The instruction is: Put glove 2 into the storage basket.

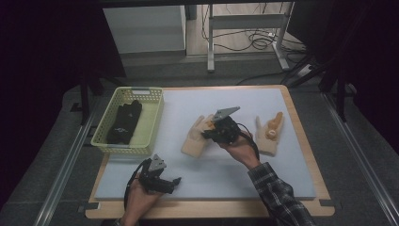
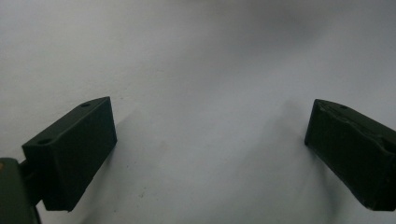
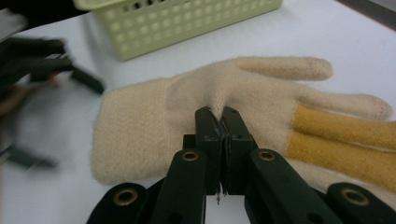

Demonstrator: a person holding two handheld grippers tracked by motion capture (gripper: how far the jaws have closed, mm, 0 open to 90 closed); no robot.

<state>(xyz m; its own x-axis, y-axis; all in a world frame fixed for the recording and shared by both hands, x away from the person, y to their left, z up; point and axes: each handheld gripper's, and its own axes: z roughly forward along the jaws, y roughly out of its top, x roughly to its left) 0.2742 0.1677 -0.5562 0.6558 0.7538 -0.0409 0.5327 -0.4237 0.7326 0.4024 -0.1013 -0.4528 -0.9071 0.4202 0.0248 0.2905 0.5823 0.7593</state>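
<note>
Cream glove (image 3: 187, 107) mid-desk, palm fabric pinched by right tongs (image 3: 222, 119). Second cream glove (image 1: 269, 134) lies toward the right edge. Black gloves (image 1: 123, 123) already in yellow basket (image 1: 153, 125), left edge. Left tongs (image 1: 173, 182) spread, empty, near front edge. Likely both cream gloves left to bin.

Dim room: white cabinet (image 1: 143, 28), metal desk legs (image 1: 210, 40), cables on floor (image 1: 244, 40)

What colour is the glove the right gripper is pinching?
The glove is cream with mustard-yellow fingers, clearest in the right gripper view, where the right gripper pinches it.
</note>
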